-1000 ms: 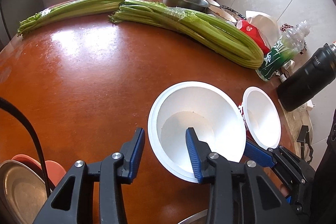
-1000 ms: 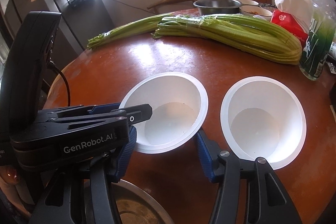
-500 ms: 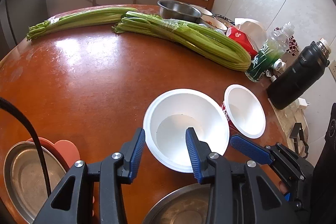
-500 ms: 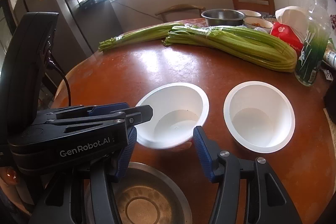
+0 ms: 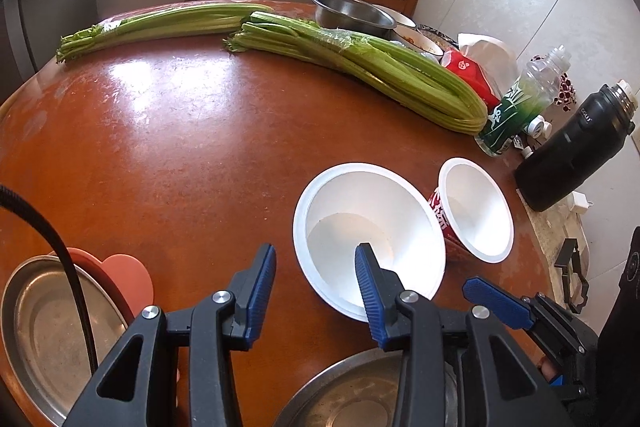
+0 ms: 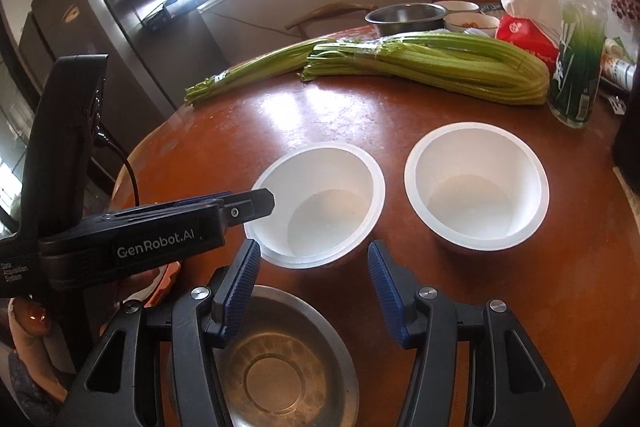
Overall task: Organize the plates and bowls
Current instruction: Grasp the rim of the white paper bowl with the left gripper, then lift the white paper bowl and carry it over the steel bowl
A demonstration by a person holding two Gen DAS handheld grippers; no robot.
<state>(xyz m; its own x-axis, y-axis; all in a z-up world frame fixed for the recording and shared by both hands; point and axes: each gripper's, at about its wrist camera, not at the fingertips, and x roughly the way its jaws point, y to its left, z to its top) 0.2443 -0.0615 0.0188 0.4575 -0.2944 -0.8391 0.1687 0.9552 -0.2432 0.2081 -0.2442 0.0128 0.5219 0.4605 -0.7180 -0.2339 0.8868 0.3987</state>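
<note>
Two white bowls stand on the round brown table point(image 5: 180, 155). The nearer white bowl point(image 5: 368, 235) point(image 6: 320, 203) sits just ahead of my left gripper point(image 5: 316, 287), which is open and empty; its right finger overlaps the bowl's near rim in view. The second white bowl point(image 5: 476, 211) point(image 6: 476, 187), with a red printed side, stands to the right. My right gripper point(image 6: 314, 281) is open and empty, above a steel plate point(image 6: 280, 359) point(image 5: 360, 391) at the table's near edge. Another steel plate point(image 5: 48, 327) lies on an orange plate point(image 5: 128, 275) at the left.
Two celery bundles point(image 5: 360, 67) point(image 5: 160, 25) lie across the far table. A steel basin point(image 5: 352, 13), small bowls, a red tissue pack point(image 5: 468, 71), a green bottle point(image 5: 520, 103) and a black flask point(image 5: 576, 147) crowd the right edge. Chairs stand behind.
Both grippers have pulled back and risen from the bowls. The steel plates at the near edge have come into view. The bowls have not moved on the table.
</note>
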